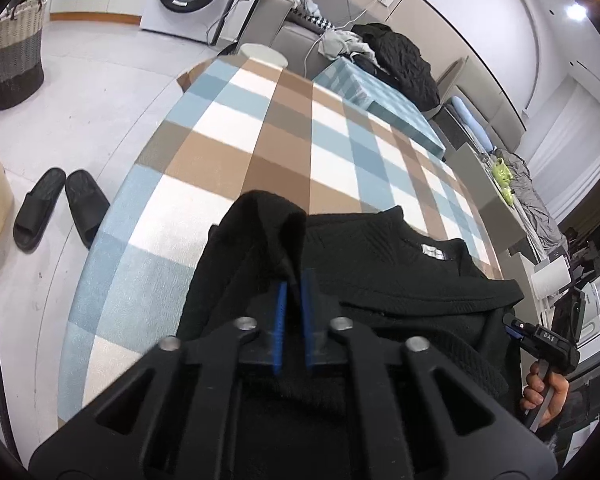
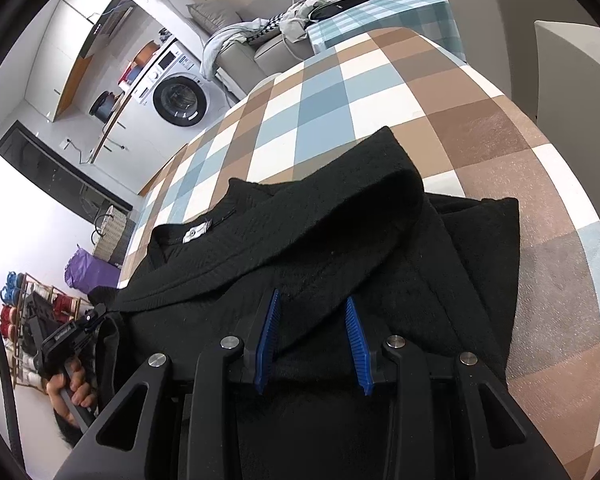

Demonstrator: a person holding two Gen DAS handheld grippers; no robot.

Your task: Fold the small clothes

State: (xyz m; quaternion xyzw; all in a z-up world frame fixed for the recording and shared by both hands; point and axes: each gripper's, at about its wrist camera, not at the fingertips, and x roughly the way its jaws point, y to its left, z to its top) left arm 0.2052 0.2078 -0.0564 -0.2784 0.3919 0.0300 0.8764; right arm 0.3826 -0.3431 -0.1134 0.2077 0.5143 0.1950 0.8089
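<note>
Both jaws differ: the left gripper (image 1: 294,280) has its blue pads pinched together on a raised fold of the black knitted garment (image 1: 388,272), while the right gripper (image 2: 312,308) stands partly open, with a rolled edge of the same garment between its pads; I cannot tell if they press it. This garment lies on the checked brown, blue and white tablecloth (image 1: 260,128). A hand (image 1: 544,396) holds the right gripper's handle.

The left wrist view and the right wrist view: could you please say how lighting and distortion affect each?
Left wrist view: ceiling lights flare, checked cloth bows outward. Right wrist view: even light, black garment loses detail, dark vignette rings the edges.
</note>
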